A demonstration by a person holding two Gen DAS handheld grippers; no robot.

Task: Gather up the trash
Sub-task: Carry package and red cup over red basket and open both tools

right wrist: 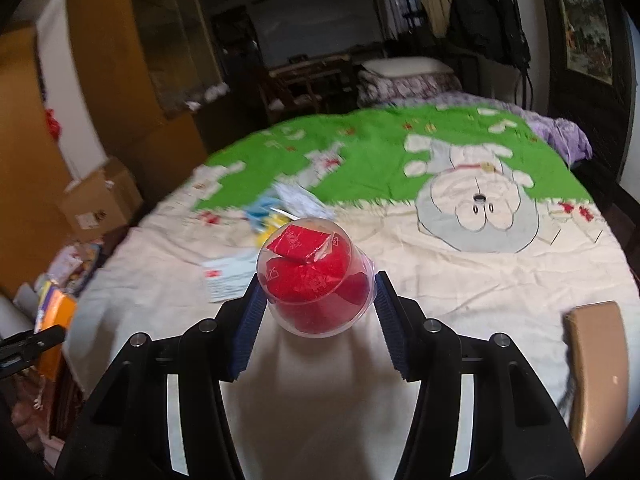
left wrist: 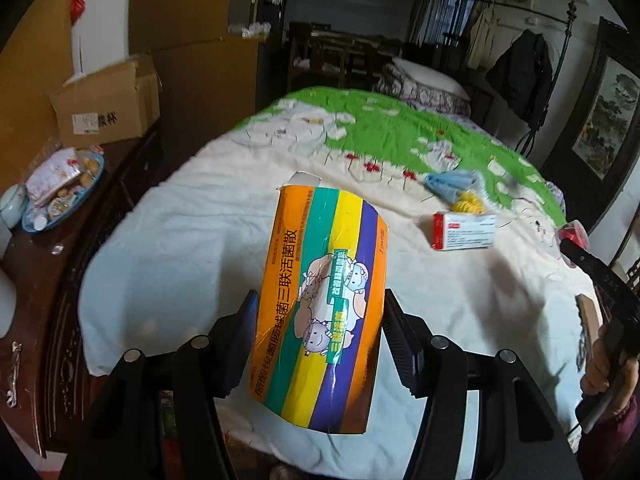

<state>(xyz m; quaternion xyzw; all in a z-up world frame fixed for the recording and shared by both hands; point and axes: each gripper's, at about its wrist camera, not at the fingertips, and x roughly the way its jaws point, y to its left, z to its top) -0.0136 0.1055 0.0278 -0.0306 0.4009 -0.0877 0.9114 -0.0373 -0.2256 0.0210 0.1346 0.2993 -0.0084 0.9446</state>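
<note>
left gripper (left wrist: 320, 320) clamps the striped orange cardboard box (left wrist: 320, 300), long axis pointing away. right gripper (right wrist: 318, 300) grips a clear plastic cup of red wrappers (right wrist: 314, 280). the red-and-white carton (left wrist: 464, 230) on the bed lies nearer the right one.

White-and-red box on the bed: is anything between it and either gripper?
Both grippers are already full: the left gripper is shut on a striped box, the right gripper on a clear cup. Otherwise only bare bedspread lies before the white-and-red box.

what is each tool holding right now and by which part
Left tool: striped medicine box, by its long side edges. Right tool: clear cup of red wrappers, by its side walls.
</note>
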